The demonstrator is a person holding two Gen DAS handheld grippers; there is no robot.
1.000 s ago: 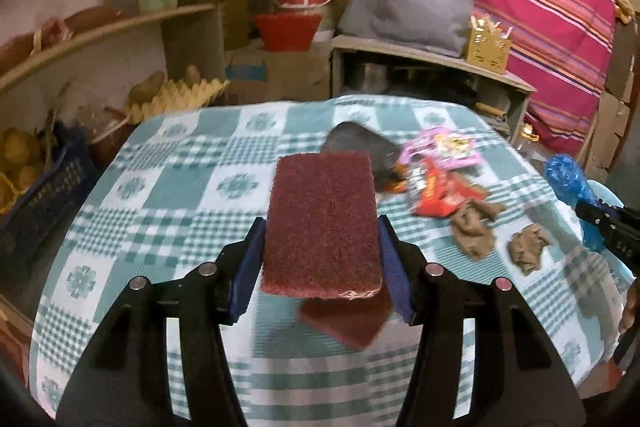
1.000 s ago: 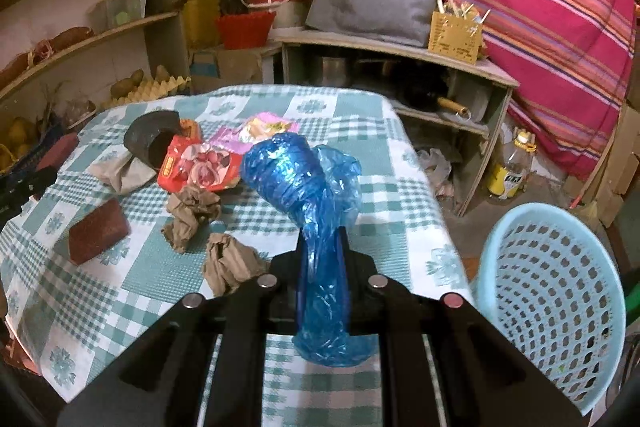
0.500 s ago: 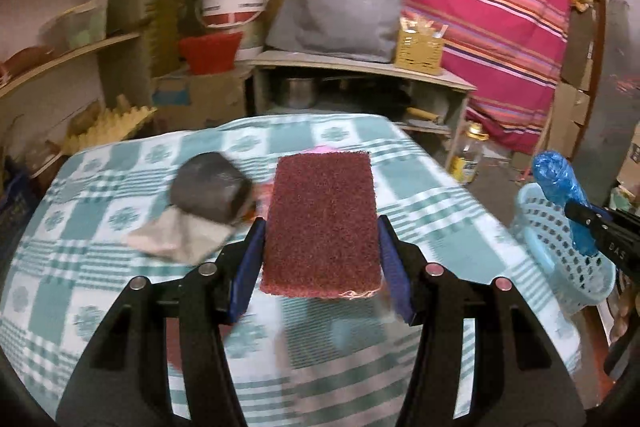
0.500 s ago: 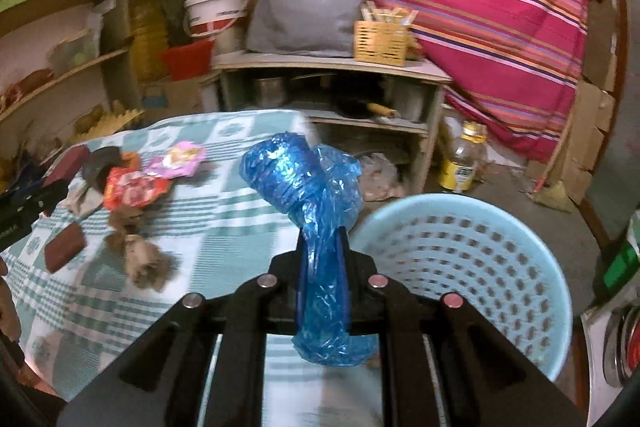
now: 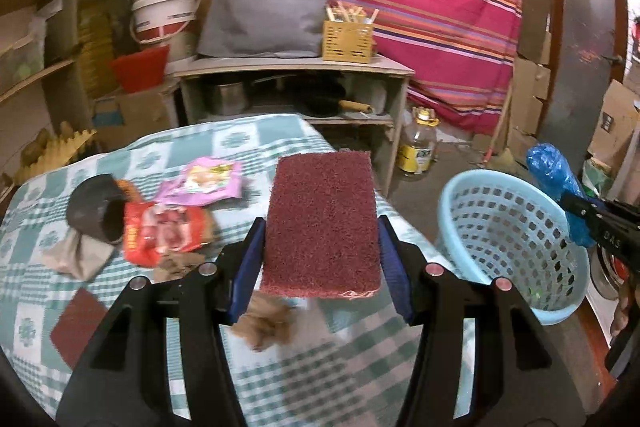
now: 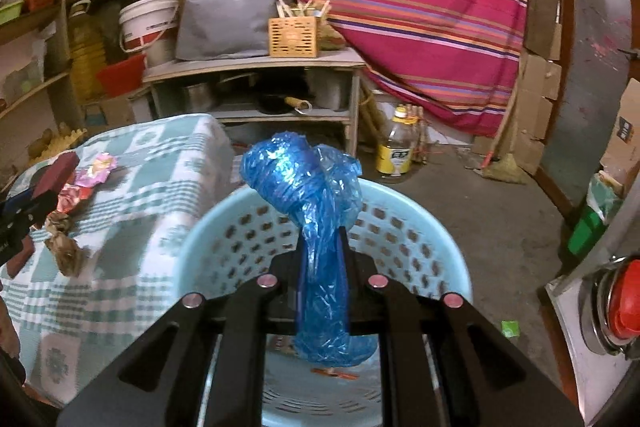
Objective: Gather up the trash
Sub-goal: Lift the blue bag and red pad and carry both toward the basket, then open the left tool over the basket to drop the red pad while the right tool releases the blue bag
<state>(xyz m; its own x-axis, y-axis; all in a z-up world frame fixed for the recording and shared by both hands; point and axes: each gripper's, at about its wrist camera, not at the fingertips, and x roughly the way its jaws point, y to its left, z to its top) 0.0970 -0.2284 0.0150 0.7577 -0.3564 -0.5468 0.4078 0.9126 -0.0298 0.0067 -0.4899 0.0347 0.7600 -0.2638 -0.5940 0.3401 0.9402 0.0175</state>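
Right wrist view: the right gripper (image 6: 322,259) pinches a twisted blue plastic bag (image 6: 310,195) between its fingers, right above the pale blue basket (image 6: 404,227). The left gripper (image 5: 320,255) clamps a maroon scouring pad (image 5: 322,223) over the desk (image 5: 320,367), where wrappers (image 5: 160,227) lie.

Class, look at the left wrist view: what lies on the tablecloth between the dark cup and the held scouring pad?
Left wrist view: a red snack wrapper and a pink wrapper.

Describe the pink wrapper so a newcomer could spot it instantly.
Start at the checked tablecloth left of the blue basket. In the trash cluster, the pink wrapper lies flat behind the red snack packet. It is the only pink piece.
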